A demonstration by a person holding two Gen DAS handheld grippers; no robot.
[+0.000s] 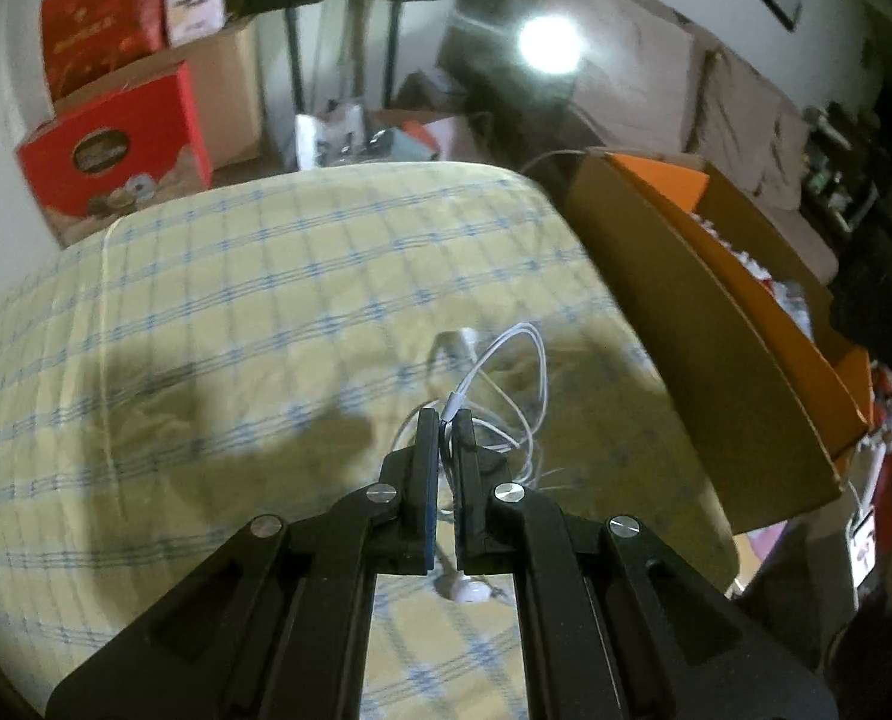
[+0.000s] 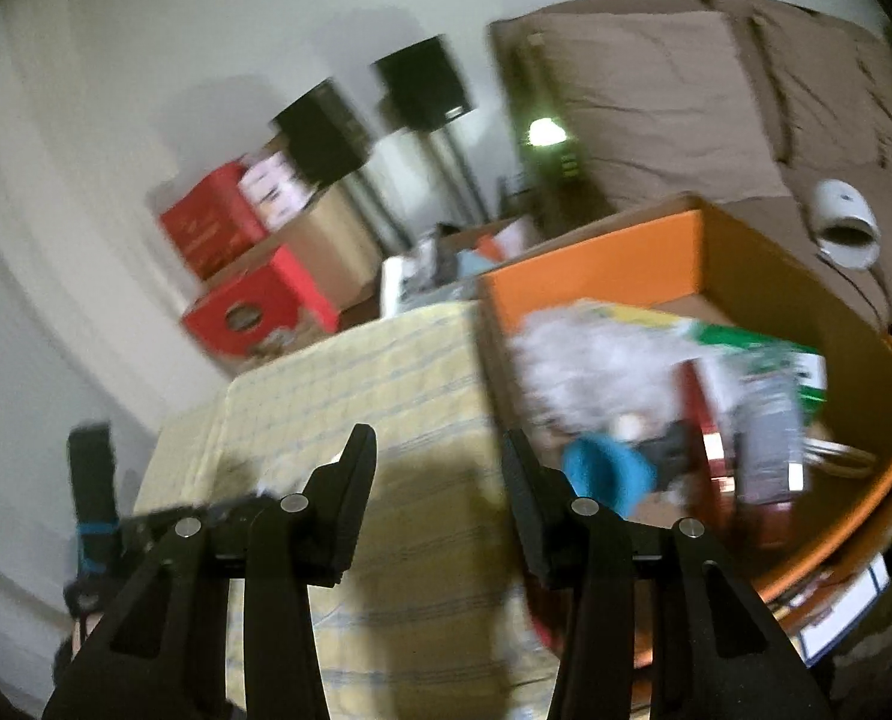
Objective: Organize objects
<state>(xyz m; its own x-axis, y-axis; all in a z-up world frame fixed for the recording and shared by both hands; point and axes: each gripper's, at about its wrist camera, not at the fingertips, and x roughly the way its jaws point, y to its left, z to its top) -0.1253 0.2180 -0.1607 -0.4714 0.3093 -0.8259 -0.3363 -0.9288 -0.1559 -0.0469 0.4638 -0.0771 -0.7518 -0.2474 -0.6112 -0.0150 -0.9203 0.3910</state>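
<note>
White wired earphones [image 1: 505,384] hang in loops from my left gripper [image 1: 446,420], which is shut on their cable above the yellow checked cloth [image 1: 236,312]. One earbud [image 1: 466,591] dangles below the jaws. An open cardboard box with orange inner flaps [image 1: 715,324] stands just right of the gripper. In the right wrist view my right gripper [image 2: 440,444] is open with nothing between its fingers, above the cloth [image 2: 386,372] at the left wall of the same box [image 2: 595,264]. The box holds several items, among them a blue object [image 2: 607,471]. The left gripper's body [image 2: 146,525] shows at lower left.
Red cartons [image 1: 116,150] and brown boxes are stacked beyond the far left corner of the cloth. Black speakers on stands [image 2: 428,84] and clutter stand behind. A brown sofa [image 2: 685,102] with a white mug-like object [image 2: 844,222] lies beyond the box.
</note>
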